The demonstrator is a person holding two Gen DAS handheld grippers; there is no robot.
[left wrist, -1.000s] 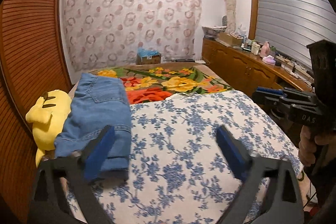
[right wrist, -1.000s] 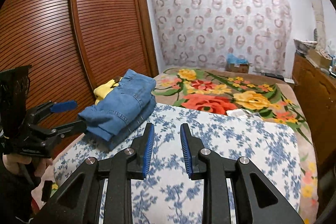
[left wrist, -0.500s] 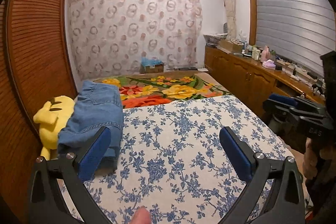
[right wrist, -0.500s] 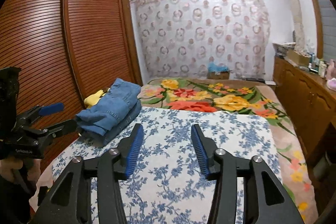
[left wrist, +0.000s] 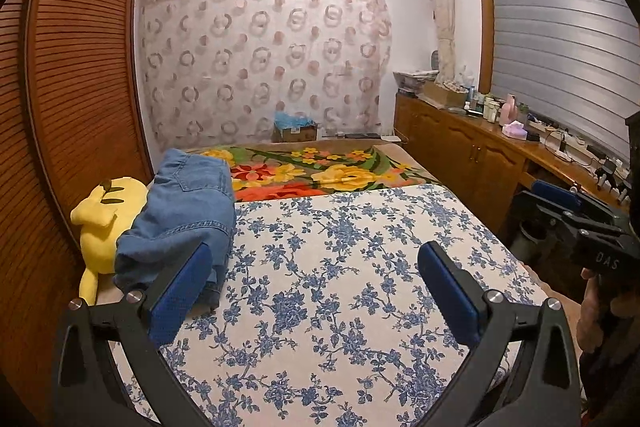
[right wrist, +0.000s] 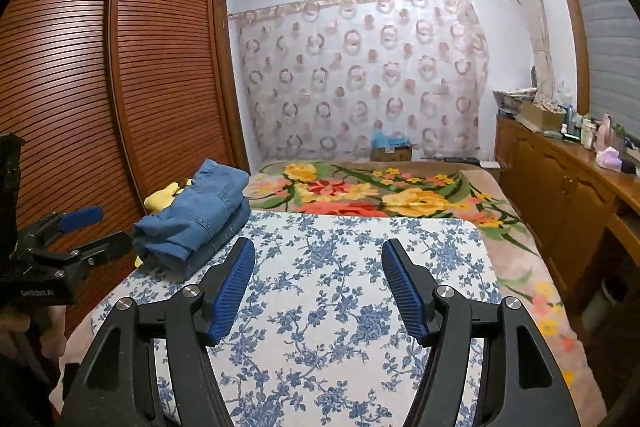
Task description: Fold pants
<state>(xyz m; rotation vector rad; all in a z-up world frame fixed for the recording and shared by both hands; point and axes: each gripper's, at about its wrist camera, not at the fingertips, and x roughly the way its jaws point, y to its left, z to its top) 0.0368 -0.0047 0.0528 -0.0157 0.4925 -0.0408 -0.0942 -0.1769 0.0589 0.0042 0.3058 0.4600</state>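
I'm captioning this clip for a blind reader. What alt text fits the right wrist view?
Folded blue jeans lie stacked at the left edge of a bed with a blue-flowered sheet, untouched. The open right gripper hovers over the sheet, empty; the left gripper hangs at far left, by a wooden wardrobe.

Bed [left wrist: 500, 251] carries everything. Near part is covered by a white sheet with blue flower print [left wrist: 340, 267]; its far edge ends in a straight line across the bed. Beyond that line lies a bright floral blanket [left wrist: 320, 175] in red, yellow and green, running to the bed's far end.

On the sheet, at the left edge near the wardrobe side: folded blue jeans [left wrist: 188, 211], stacked in layers, far end reaching the blanket line. Just beside the jeans on their left, touching them: yellow plush toy [left wrist: 104, 219], partly hidden behind the jeans in the right wrist view [right wrist: 164, 197].
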